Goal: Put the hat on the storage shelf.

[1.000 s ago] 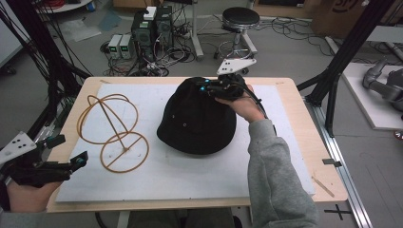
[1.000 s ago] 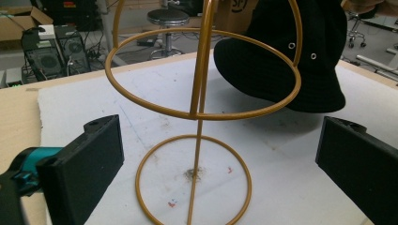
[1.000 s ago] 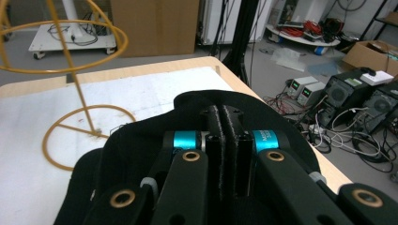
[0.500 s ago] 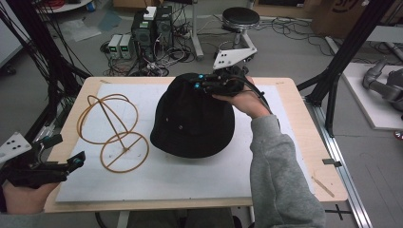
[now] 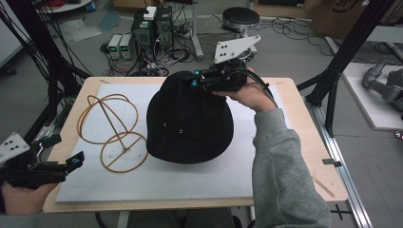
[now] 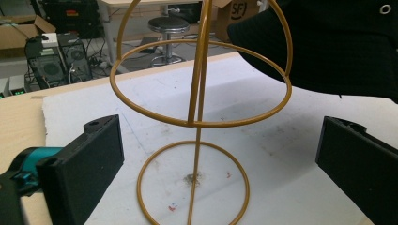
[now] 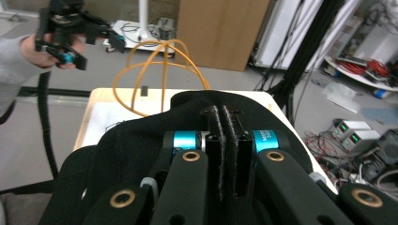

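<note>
R gripper (image 5: 196, 80) is clamped on the far rim of the black hat (image 5: 190, 126), jaws pinched tight w/ fabric between; the hat hangs off it, lifted over the white mat (image 5: 157, 183), mid table. L gripper (image 5: 71, 164) sits at the near left edge, jaws wide apart, grasping nothing. Gold wire stand (image 5: 114, 130) stands just left of the hat, approx. btwn the 2.

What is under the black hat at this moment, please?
The black hat hangs from the right gripper above the white mat. Its brim covers the mat directly below.
</note>
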Demonstrator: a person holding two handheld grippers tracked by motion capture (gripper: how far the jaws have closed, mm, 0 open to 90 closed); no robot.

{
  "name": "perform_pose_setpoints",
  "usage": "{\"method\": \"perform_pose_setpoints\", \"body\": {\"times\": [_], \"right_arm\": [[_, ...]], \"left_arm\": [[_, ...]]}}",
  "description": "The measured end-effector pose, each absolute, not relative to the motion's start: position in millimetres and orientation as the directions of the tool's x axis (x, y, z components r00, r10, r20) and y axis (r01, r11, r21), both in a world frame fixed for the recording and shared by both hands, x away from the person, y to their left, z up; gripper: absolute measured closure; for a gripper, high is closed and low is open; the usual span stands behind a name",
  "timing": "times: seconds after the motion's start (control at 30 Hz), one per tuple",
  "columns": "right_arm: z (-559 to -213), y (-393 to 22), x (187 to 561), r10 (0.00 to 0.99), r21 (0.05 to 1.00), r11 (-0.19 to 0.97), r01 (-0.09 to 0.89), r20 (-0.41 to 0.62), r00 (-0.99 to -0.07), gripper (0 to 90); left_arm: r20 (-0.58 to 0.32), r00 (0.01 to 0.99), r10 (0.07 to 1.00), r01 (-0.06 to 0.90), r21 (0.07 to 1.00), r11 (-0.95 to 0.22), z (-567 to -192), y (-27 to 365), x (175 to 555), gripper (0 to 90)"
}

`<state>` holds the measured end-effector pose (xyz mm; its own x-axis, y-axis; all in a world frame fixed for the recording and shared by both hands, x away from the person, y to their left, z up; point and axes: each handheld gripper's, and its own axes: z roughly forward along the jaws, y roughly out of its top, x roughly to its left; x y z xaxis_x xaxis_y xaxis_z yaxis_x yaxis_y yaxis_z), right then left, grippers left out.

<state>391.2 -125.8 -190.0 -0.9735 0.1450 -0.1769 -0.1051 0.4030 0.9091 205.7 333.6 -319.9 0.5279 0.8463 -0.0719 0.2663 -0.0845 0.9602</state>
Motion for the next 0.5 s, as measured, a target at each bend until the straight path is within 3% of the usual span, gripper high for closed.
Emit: {"method": "perform_pose_setpoints", "body": {"times": [0.5], "right_arm": [[-154.0, -113.8, 383.6, 0.083, 0.914, 0.371, -0.163, -0.208, -0.975, 88.6]], "left_arm": [[-0.075, 0.522, 0.849, 0.259, 0.963, -0.075, -318.1, 339.0, 202.6, 1.7]]}}
